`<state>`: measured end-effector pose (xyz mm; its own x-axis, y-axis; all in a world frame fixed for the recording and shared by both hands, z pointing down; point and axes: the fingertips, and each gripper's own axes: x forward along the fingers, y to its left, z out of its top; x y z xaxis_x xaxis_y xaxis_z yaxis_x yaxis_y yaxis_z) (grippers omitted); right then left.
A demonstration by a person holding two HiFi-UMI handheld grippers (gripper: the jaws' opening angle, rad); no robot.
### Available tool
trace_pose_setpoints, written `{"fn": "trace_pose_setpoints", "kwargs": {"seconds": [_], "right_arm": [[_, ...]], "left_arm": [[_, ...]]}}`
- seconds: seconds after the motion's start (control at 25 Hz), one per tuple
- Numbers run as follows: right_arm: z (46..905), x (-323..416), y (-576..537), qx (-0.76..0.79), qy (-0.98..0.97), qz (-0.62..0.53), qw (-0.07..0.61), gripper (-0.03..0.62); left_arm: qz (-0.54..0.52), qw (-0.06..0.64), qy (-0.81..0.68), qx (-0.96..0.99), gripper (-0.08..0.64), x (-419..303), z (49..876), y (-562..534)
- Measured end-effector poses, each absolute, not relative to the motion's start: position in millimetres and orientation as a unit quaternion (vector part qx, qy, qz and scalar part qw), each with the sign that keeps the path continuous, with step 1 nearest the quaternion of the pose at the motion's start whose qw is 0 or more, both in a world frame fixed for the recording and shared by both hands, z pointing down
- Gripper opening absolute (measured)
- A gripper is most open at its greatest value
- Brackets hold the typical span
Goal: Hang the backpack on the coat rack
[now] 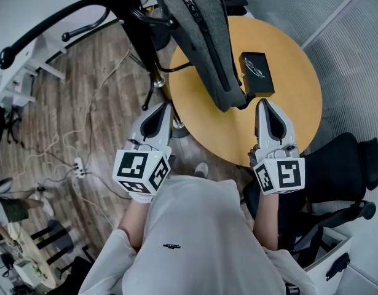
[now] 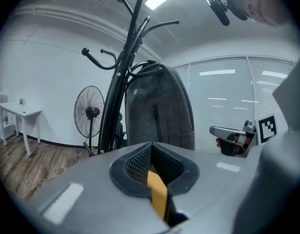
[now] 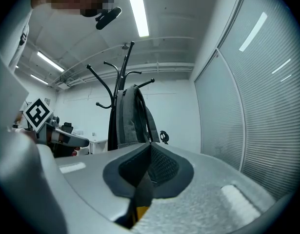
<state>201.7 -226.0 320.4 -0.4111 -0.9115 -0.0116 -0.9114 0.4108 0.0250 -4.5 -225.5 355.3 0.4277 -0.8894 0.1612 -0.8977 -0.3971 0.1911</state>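
Note:
The grey backpack hangs from the black coat rack, its lower end over the edge of the round wooden table. In the left gripper view the backpack hangs upright on the rack, a short way ahead of the jaws. The right gripper view shows the backpack side-on, its straps toward the wall, under the rack's hooks. My left gripper and right gripper are both held apart from the bag, one on each side. Each is shut with nothing between its pads.
A black box lies on the table beside the backpack. A black office chair stands at the right. Cables and a power strip lie on the wooden floor at the left. A standing fan and a white desk are behind the rack.

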Motion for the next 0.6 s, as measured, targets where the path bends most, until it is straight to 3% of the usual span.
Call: {"fn": "trace_pose_setpoints", "kwargs": {"seconds": [0.6], "right_arm": [[327.7,195.4,-219.0,0.542,-0.841,-0.008,0.008,-0.008]], "left_arm": [[0.014,0.129,-0.536,0.834,0.018,-6.8,358.8,-219.9]]}}
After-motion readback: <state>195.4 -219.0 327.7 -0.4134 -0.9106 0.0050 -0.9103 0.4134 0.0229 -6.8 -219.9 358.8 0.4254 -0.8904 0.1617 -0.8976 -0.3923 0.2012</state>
